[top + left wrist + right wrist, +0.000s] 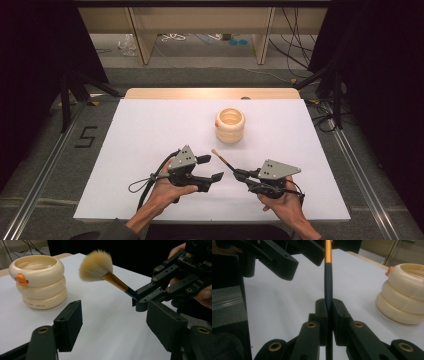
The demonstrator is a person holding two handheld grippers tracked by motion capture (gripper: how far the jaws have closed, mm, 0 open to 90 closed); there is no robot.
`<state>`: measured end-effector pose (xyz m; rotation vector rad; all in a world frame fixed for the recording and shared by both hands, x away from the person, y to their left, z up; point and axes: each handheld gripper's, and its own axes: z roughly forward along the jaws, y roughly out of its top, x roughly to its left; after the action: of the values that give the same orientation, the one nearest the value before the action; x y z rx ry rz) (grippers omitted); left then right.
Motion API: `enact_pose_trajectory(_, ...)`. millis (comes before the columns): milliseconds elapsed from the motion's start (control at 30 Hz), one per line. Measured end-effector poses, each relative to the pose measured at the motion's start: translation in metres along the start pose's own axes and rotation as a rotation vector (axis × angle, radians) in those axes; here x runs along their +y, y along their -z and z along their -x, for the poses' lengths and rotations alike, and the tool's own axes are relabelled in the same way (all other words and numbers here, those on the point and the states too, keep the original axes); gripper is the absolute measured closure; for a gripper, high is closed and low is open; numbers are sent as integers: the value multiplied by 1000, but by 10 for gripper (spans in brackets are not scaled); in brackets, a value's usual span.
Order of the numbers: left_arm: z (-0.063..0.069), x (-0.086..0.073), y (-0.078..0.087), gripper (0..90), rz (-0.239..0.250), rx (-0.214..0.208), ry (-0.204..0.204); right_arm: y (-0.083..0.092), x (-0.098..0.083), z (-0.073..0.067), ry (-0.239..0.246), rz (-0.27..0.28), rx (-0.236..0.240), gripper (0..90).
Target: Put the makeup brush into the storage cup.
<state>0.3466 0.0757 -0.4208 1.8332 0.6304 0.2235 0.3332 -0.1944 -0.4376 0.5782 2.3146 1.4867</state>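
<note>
High view: right hand-held gripper (241,174) clamps brush (221,158); left hand-held gripper (211,168) wide, beside it

The white table (150,130) lies bare across its left half and along the far edge. A cream ringed pot (230,125) stands upright right of centre, the one fixed obstacle. The brush (105,271), clamped in the right gripper (239,174), slants over the gap between the pot and the wide-jawed left gripper (211,168), narrowing the passage there.
</note>
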Motion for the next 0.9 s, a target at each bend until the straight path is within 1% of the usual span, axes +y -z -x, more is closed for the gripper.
enact_pose_trajectory(33,0,0,0,292,0,0,0,-1,0,0,-1,8,7,844)
enact_pose_trajectory(67,0,0,0,294,2,1,5,-1,1,-1,1,-1,4,844)
enact_pose_trajectory(133,0,0,0,297,6,1,5,-3,1,-1,1,8,-2,844)
enact_pose_trajectory(200,1,0,-1,298,11,-3,15,-4,1,-3,4,6,8,844)
enact_pose_trajectory(233,0,-1,-1,298,15,-8,10,-4,1,-3,4,6,8,844)
enact_pose_trajectory(267,1,-1,-2,300,22,-4,35,-6,2,-3,4,4,11,844)
enact_pose_trajectory(333,1,-1,-2,301,25,-4,39,-7,2,-4,5,9,8,844)
enact_pose_trajectory(367,1,-2,-2,306,34,-1,46,-8,2,-4,4,9,14,844)
enact_pose_trajectory(433,1,-2,-2,310,35,-3,48,-9,2,-5,4,10,16,844)
enact_pose_trajectory(533,0,-2,-3,315,43,-6,54,-10,2,-4,-7,25,15,844)
enact_pose_trajectory(600,0,-1,-3,328,51,-2,47,-11,2,-4,-14,25,19,844)
enact_pose_trajectory(633,1,-2,-2,334,57,1,61,-11,2,-5,-18,28,21,844)
enact_pose_trajectory(733,1,-2,-2,357,61,1,63,-12,3,-6,-23,26,28,844)
enact_pose_trajectory(800,1,-1,-2,386,65,1,64,-14,3,-6,-26,41,35,844)
enact_pose_trajectory(833,1,-1,-2,392,66,-2,64,-14,3,-6,-27,34,33,844)
enact_pose_trajectory(867,1,-2,-2,401,69,-4,73,-14,3,-6,-21,31,26,844)
enact_pose_trajectory(900,1,-2,-3,410,74,-8,79,-14,3,-7,-27,35,25,844)
